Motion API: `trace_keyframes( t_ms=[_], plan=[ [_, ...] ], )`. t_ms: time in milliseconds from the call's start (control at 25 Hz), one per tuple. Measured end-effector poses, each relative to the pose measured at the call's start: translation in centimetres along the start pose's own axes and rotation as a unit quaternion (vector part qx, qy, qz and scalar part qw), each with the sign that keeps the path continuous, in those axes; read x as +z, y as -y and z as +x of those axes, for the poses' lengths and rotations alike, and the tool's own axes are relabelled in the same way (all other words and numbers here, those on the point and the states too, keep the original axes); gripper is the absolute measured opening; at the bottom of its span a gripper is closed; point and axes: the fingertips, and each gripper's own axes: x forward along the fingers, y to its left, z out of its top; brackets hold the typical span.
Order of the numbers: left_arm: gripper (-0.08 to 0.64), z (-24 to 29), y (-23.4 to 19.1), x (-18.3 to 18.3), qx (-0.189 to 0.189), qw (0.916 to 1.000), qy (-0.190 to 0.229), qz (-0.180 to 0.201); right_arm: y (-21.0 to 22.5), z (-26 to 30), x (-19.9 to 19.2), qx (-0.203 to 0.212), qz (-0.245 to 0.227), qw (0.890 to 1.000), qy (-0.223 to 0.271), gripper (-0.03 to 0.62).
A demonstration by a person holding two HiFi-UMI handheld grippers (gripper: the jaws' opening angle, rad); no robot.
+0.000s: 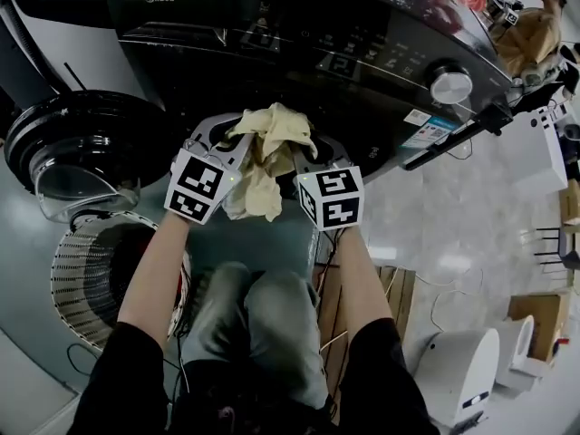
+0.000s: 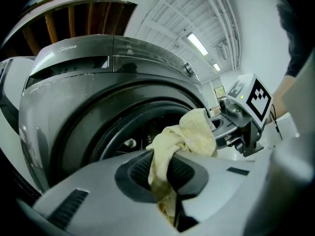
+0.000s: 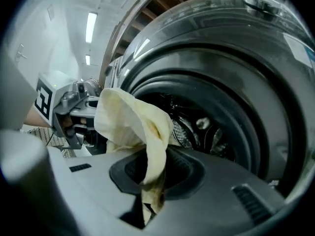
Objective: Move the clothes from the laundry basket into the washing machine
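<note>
Left tool (image 2: 161, 175) and right tool (image 3: 148, 173) are each clamped on one yellow cloth (image 1: 268, 152), held just before the washing machine (image 1: 299, 25) opening. Cloth ends are hidden between jaws. The laundry basket (image 1: 82, 284) is partly covered by an arm.

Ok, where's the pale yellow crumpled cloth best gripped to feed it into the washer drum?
Grip the pale yellow cloth at its two bunched ends, as now: left gripper shut on the left fold, right gripper on the right, both pointing at the dark drum opening from the front. Its loose middle humps between them and should likely enter first.
</note>
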Motion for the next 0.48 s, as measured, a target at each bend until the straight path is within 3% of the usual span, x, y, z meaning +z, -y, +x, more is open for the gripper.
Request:
trace_keyframes(
  t_ms=[480],
  plan=[
    [0.040,7.7,-3.0,-3.6,0.030,0.9988,0.018,-0.033,5.3,6.2,-2.4,-0.064,0.049,0.997,0.017,0.052]
  ],
)
